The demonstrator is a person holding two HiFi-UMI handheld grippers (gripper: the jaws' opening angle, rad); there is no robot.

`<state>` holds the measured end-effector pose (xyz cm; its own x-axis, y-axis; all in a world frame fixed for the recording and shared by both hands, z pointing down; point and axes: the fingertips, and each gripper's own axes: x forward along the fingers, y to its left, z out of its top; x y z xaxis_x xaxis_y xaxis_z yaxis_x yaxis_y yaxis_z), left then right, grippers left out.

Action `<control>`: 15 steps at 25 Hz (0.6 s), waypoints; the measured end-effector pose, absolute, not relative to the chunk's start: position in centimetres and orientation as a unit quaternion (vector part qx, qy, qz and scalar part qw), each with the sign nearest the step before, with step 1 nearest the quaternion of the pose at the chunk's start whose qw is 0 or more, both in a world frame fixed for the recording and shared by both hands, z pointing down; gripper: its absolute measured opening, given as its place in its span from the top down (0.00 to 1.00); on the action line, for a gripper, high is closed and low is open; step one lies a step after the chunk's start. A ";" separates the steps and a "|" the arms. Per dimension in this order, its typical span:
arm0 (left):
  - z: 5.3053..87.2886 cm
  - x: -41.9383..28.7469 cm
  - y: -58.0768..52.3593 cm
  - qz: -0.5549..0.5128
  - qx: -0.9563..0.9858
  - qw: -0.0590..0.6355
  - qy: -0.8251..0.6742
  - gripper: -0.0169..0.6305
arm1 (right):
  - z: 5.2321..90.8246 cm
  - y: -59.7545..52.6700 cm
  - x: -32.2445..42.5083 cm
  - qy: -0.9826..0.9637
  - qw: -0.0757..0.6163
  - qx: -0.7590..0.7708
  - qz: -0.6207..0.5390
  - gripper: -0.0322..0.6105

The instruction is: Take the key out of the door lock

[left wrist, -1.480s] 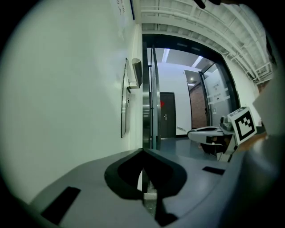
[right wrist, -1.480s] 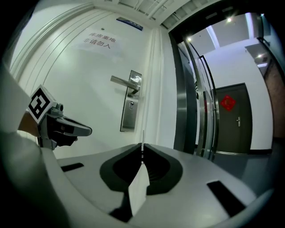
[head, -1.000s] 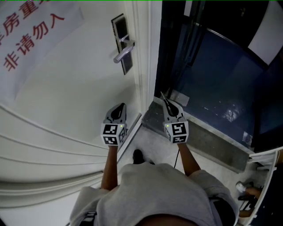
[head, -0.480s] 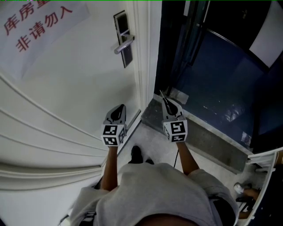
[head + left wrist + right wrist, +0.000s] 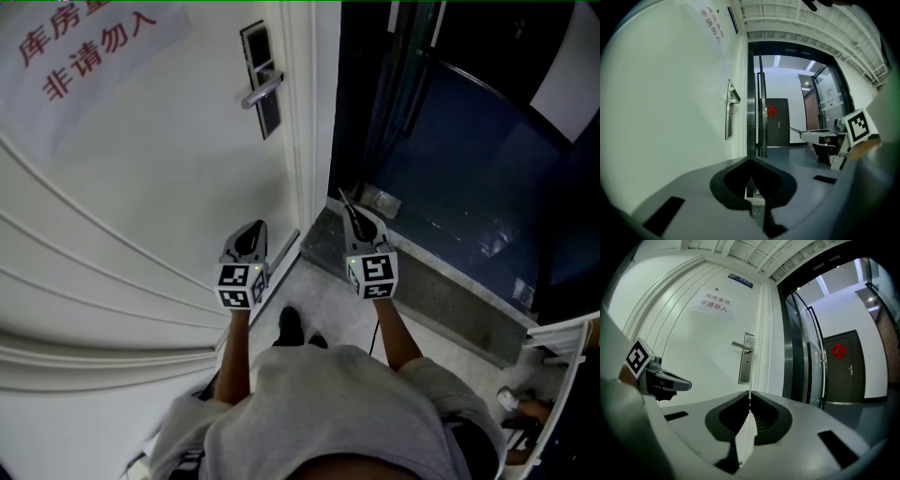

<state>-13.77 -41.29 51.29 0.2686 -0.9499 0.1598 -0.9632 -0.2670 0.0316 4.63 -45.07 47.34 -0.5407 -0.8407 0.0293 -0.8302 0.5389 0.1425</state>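
Head view alone taking in both grippers from above, held side by side before the white door (image 5: 169, 187), with a dark shoe (image 5: 292, 328) on the floor between the forearms; left gripper view alone giving the key (image 5: 795, 130) in profile, sticking out as a thin pale rod from the tips of the right gripper (image 5: 802, 133); right gripper view reducing that key to a narrow bright sliver, seen edge-on at its own jaw tips, while showing the lock plate (image 5: 746, 366) and lever handle (image 5: 740, 347) face-on, with a paper notice (image 5: 716, 302) in red characters higher up the door; key sitting pinched between the right jaws, pressed together on it, well apart from the lock plate; left gripper (image 5: 253, 226) hanging nearer the door, jaws lying closed tip to tip, holding nothing; dark far door bearing a red ornament (image 5: 839, 351), appearing in the two gripper views only.
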 end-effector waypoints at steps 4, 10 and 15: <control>51.3 -13.7 -41.2 0.055 0.793 0.062 -0.604 0.95 | 47.2 -45.0 4.7 -0.876 0.045 0.477 -0.055 0.90; 51.5 -13.8 -41.3 0.057 0.792 0.063 -0.604 0.95 | 47.4 -45.2 4.6 -0.876 0.045 0.477 -0.052 0.90; 51.2 -13.7 -41.5 0.055 0.792 0.061 -0.605 0.95 | 47.8 -45.7 4.7 -0.876 0.049 0.478 -0.048 0.90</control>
